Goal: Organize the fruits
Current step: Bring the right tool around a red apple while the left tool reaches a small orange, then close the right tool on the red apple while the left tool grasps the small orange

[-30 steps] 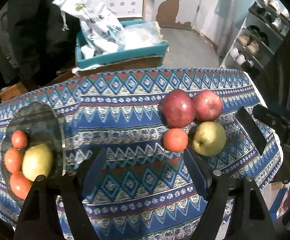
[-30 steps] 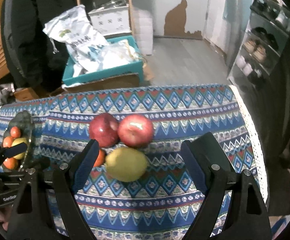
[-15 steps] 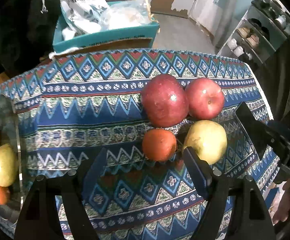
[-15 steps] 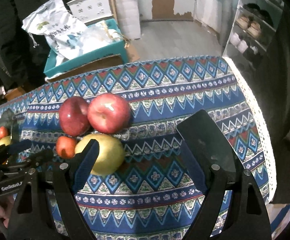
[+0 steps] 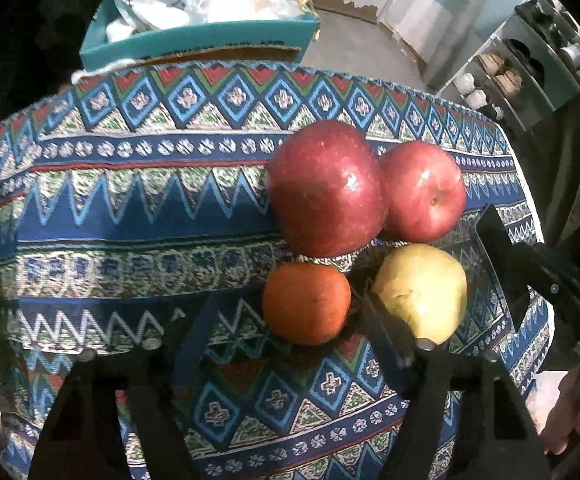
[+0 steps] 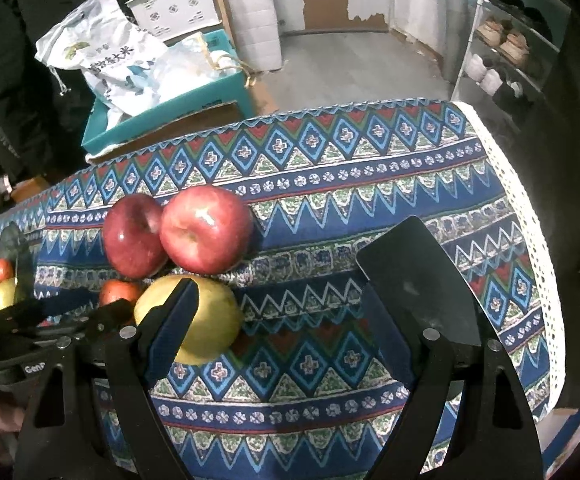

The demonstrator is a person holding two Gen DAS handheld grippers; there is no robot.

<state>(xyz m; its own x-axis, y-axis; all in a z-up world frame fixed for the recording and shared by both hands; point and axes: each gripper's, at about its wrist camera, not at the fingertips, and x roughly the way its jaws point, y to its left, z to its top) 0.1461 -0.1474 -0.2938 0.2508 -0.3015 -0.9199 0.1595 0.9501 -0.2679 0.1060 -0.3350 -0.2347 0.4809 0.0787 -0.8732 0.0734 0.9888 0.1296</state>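
Four fruits sit bunched on the patterned tablecloth (image 5: 138, 216): a dark red apple (image 5: 324, 188) touching a lighter red apple (image 5: 424, 192) on the far side, an orange (image 5: 306, 304) and a yellow pear (image 5: 424, 290) on the near side. Likely they wait there to be carried to the glass plate (image 6: 10, 240) at the far left, which already holds small oranges and a pear.

Left gripper (image 5: 286, 320) straddles the orange, jaws closing around it; the right finger has slipped into the gap between orange and pear, and the pads do not yet seem to press the fruit.

Right gripper (image 6: 286, 292) hangs open and empty, its left finger in front of the pear, the rest of its gap over bare cloth to the pear's right.
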